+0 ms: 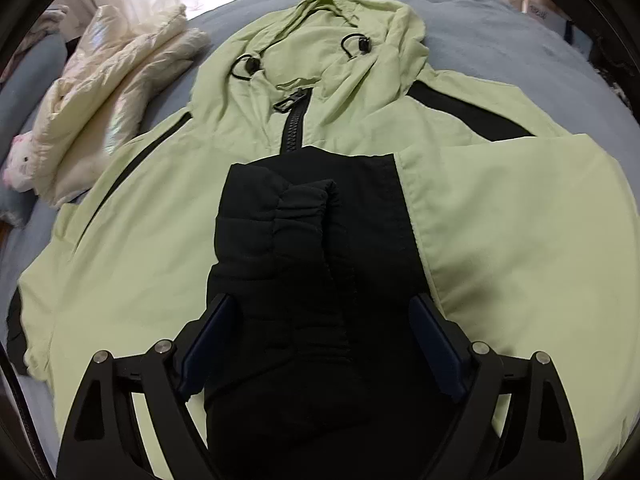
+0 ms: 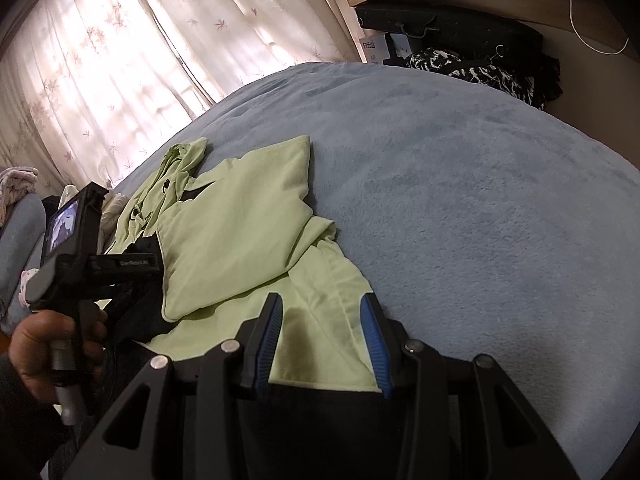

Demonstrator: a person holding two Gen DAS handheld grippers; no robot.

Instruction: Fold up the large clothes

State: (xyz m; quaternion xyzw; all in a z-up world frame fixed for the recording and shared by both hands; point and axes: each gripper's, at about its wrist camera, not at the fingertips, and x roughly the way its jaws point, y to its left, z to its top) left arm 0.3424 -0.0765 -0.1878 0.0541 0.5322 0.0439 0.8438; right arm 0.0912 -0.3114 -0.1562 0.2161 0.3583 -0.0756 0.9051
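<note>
- Left gripper [image 1: 322, 308]: jaws spread wide around black sleeve cuff [image 1: 298, 216], pads clear of the cloth; cuff lying loose on the chest of the jacket.
- Right gripper [image 2: 322, 332]: jaws half open over the green hem, apparently pinching nothing.
- Just beyond: lime-green hooded jacket [image 1: 168, 216], zip up, flat on the blue bed [image 2: 460, 184]; one sleeve folded across.
- Best next: lift straight away without snagging the cuff, then smooth and square the sleeve.
- Farther off: cream jacket [image 1: 116, 92], bunched beside the hood.
</note>
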